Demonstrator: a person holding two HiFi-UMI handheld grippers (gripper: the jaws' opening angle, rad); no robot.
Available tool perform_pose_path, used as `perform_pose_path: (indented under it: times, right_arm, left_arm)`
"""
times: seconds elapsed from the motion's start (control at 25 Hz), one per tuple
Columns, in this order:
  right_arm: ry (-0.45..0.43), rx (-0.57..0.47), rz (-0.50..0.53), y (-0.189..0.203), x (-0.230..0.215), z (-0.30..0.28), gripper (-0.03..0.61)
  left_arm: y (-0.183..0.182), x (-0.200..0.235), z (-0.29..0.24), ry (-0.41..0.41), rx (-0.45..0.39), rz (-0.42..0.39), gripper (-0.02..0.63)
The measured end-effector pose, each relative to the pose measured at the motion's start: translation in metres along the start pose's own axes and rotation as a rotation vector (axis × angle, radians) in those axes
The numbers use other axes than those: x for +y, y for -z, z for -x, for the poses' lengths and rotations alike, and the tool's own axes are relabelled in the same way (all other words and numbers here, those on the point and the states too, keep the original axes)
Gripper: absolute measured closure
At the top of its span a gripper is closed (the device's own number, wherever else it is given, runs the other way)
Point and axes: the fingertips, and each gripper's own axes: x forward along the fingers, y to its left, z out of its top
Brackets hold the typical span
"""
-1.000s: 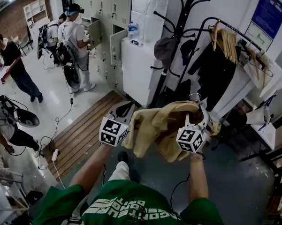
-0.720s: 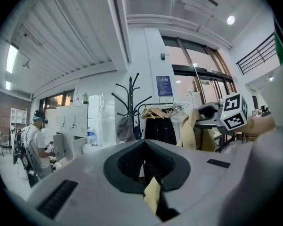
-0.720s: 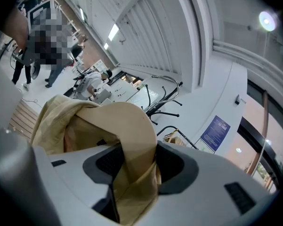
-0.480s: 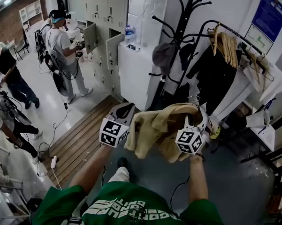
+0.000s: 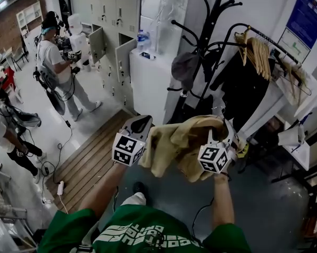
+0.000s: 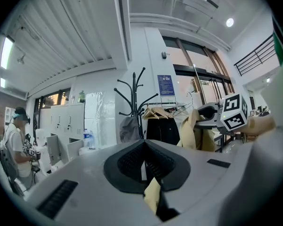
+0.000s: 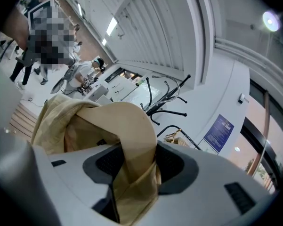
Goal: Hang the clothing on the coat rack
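A tan garment [image 5: 182, 144] hangs bunched between my two grippers at chest height. My left gripper [image 5: 140, 125] is shut on a corner of the cloth [image 6: 152, 195]. My right gripper [image 5: 225, 133] is shut on a thick fold of the tan garment [image 7: 132, 140]. The black coat rack [image 5: 203, 36] stands just beyond the garment, with a grey cap [image 5: 184, 65] and a dark item on its hooks; the coat rack [image 6: 136, 105] also shows in the left gripper view.
A clothes rail with wooden hangers [image 5: 258, 49] and a black coat [image 5: 242, 88] stands right of the rack. A white cabinet [image 5: 150, 78] with a bottle and lockers [image 5: 118, 15] are to the left. People [image 5: 58, 67] stand at far left.
The grippers and garment have stayed almost in place. The people at the left have shifted further left and away.
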Motion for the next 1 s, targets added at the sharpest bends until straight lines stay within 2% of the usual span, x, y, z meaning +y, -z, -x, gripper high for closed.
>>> perform_pose_path:
  times: [0.4,1.0]
  right_arm:
    - [0.019,0.018,0.005,-0.021,0.001,-0.051,0.364]
    - [0.084,0.055,-0.014,-0.048,-0.009,-0.112,0.364]
  left_arm:
    - [0.001,0.049,-0.039,0.016,-0.015,0.017,0.609]
    - [-0.011,0.092,-0.104,0.121,-0.034,-0.015,0.609]
